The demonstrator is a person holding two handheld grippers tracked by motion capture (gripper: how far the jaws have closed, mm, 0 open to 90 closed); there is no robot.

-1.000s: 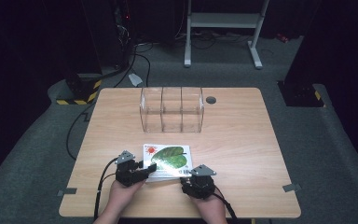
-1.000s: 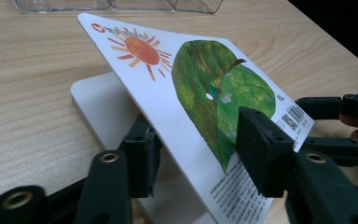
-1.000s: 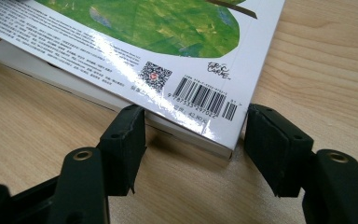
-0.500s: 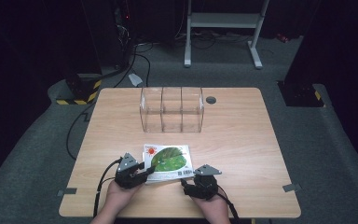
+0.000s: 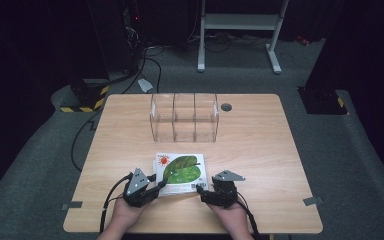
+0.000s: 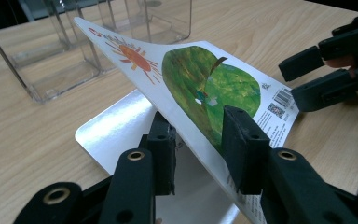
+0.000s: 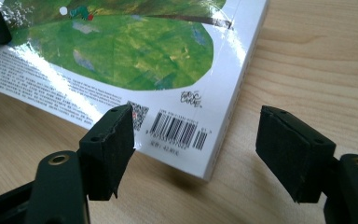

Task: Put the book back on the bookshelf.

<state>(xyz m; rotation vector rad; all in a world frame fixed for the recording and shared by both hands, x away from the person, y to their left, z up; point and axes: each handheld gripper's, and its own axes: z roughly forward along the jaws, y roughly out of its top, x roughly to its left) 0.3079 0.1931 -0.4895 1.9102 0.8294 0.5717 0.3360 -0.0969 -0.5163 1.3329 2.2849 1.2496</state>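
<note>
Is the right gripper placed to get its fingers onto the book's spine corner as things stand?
Probably yes: the right gripper is open, its fingers straddling the book corner, with bare table around it.

thing: a thin picture book (image 5: 181, 171), white cover with a large green leaf, an orange-red sun and a barcode (image 7: 179, 130) by one corner
state: its cover (image 6: 200, 88) is lifted away from the white page (image 6: 121, 128) beneath, so the book is partly open
pose: body flat on the wood, cover tilted up at a slant
place: lower centre of the high view, upper half of the right gripper view
</note>
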